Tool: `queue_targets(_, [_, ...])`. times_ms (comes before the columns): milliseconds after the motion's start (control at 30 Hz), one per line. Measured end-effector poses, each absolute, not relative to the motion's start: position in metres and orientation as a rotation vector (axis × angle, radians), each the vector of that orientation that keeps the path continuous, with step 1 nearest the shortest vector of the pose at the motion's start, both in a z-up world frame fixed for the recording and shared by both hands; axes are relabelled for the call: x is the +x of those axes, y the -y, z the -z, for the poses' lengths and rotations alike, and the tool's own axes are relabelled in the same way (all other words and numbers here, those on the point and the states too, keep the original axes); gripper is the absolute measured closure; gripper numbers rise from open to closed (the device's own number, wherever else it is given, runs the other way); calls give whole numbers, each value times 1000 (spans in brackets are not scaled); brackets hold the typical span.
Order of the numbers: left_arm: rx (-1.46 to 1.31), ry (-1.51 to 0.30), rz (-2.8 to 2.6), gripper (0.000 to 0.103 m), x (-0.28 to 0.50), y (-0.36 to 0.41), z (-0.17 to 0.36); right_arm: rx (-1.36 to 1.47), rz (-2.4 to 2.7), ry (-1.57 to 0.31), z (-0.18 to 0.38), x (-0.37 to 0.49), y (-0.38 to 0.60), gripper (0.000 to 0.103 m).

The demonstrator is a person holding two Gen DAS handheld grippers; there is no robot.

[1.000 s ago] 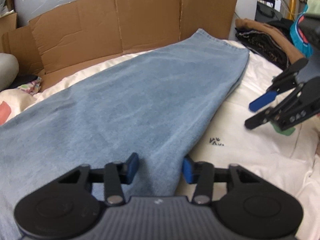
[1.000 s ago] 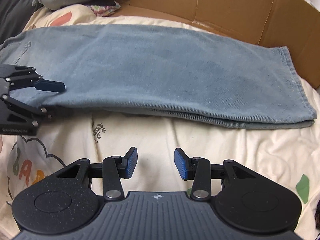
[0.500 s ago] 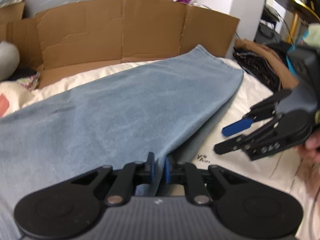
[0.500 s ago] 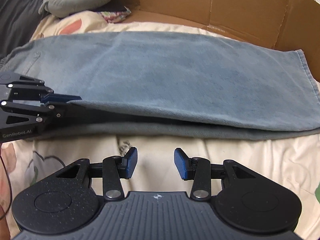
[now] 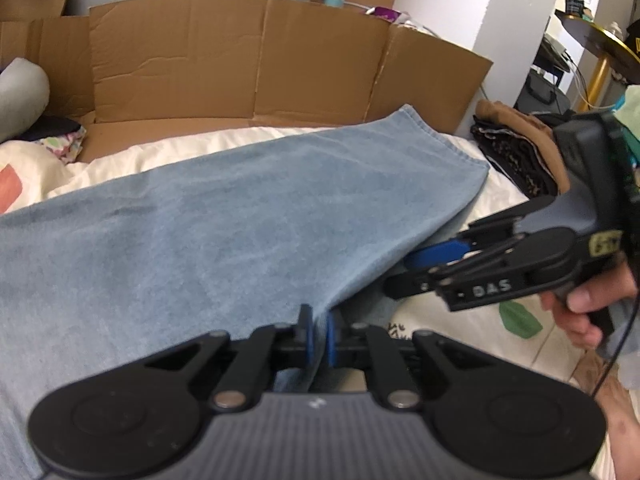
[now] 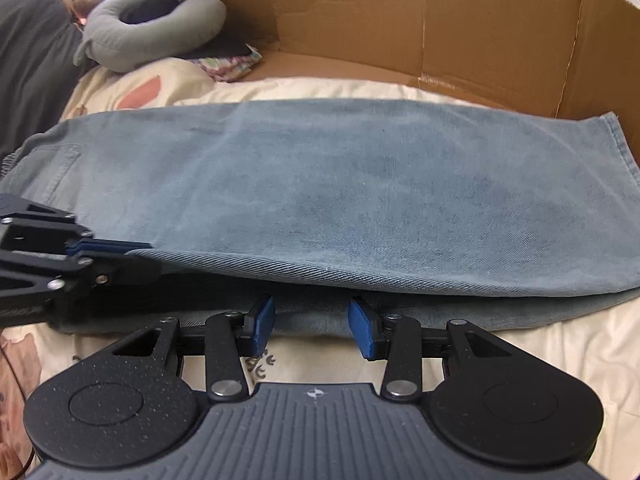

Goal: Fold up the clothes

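Jeans (image 6: pixel 320 200) flat on bed (image 6: pixel 520 360), heavy, floppy denim. My left gripper (image 5: pixel 318 334) clamped on the near top edge; right gripper (image 6: pixel 312 322) jaws apart at lower layer. I'd grip the edge.

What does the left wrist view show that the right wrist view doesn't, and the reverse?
Left only: folded clothes pile, a hand holding the right gripper. Right only: grey neck pillow, jeans pocket, the right gripper's open jaws. Both: jeans, cardboard, left gripper shut on the jeans' edge.
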State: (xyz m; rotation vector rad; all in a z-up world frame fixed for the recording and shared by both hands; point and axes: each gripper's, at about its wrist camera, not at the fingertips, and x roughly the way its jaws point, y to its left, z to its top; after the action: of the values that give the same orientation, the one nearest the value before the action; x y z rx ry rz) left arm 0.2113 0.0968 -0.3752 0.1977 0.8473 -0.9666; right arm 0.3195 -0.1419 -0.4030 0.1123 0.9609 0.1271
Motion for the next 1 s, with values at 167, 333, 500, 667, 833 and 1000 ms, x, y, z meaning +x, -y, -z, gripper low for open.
queue_targets(167, [216,-851,982,96,208,-96,378,82,-131,-982,418,319,140,55])
queue_targets(333, [246,-875,994,96,204,-93,388,3,-143,-983,422,305,134,55])
queue_targets(500, [286,-899,1004,96,202,-89,399,-3,-138,-1016,422,298,135,55])
queue_targets(667, [348,-900,1026,86,196,-84,406,27,-124,-1032,418,294,140,55])
queue_targets(833, [337,-927,1029,70,191,-91,398,35,-128,-1022,413,292,140,55])
queue_targets(1000, [306,-939,979,54,185,-114,388,23,-157,-1012,409,295,134,55])
